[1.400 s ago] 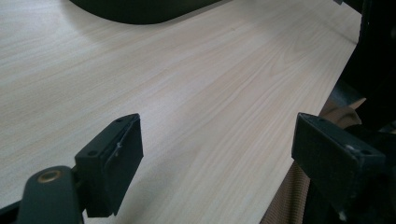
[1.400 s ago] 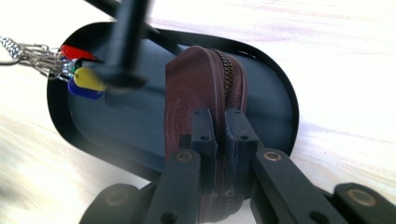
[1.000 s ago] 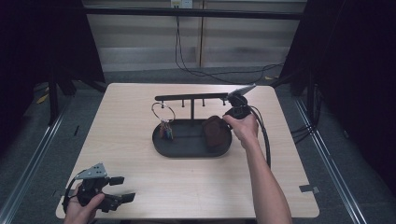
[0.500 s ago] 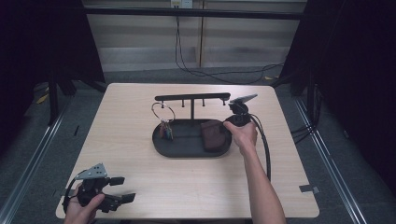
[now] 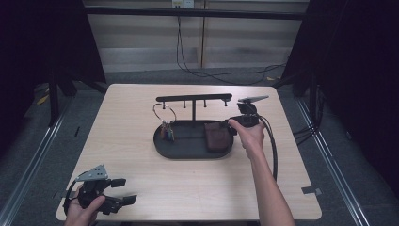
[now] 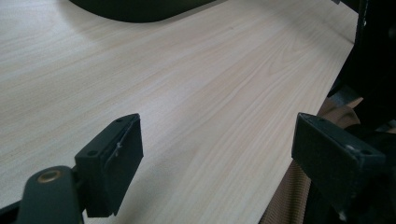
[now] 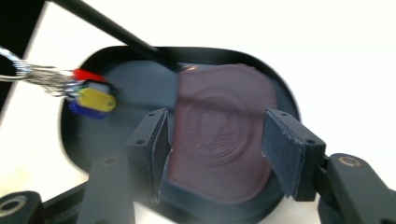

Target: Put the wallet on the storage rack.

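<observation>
A brown leather pouch (image 5: 216,136) lies flat at the right end of a black oval tray (image 5: 160,143). In the right gripper view the pouch (image 7: 219,116) shows an embossed round seal. My right gripper (image 5: 231,126) is at the tray's right rim and points left. It is open (image 7: 217,135), with one jaw on each side of the pouch and neither touching it. A key ring (image 5: 163,113) with coloured tags (image 7: 93,100) hangs from the tray's T-shaped rack (image 5: 194,99). My left gripper (image 5: 124,190) rests open near the table's front left corner, nothing between its jaws (image 6: 217,154).
The rack's crossbar (image 7: 116,32) runs above the tray, just behind the pouch. Light wooden table (image 5: 141,179) spreads around the tray. A cable (image 5: 273,150) trails from the right gripper along the forearm. The floor drops away dark at the table's edges.
The right hand and gripper have drawn back to the right from the pouch, which now lies flat in the tray. The left gripper has not moved.
</observation>
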Available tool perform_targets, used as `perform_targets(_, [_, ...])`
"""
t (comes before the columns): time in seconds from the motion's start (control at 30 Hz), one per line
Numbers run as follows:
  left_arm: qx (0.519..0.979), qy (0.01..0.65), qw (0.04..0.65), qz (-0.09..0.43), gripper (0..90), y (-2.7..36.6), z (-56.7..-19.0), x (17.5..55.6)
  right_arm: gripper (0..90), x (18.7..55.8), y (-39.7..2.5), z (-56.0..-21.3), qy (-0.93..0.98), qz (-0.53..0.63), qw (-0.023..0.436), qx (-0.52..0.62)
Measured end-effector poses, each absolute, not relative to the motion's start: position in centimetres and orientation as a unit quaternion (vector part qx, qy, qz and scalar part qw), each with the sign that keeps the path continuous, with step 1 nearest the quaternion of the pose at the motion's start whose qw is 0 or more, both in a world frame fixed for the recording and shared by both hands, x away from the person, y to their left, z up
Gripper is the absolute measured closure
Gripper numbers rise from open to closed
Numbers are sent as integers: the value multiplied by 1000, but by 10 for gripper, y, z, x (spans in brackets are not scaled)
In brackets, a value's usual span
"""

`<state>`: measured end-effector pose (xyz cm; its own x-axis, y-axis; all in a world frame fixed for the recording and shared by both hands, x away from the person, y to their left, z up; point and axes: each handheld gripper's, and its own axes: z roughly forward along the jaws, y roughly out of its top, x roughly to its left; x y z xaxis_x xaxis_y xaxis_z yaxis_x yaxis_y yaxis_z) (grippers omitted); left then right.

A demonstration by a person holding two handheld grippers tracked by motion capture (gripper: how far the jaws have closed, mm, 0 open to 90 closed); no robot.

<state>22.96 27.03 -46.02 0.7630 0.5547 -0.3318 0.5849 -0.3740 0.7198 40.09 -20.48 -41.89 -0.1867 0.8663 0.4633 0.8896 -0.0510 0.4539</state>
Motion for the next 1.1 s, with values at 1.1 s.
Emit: perform_targets(1.1, [824,356,441,-14,166,273,-461,232,273,317,-244,-433,-685,-411,-4,-601])
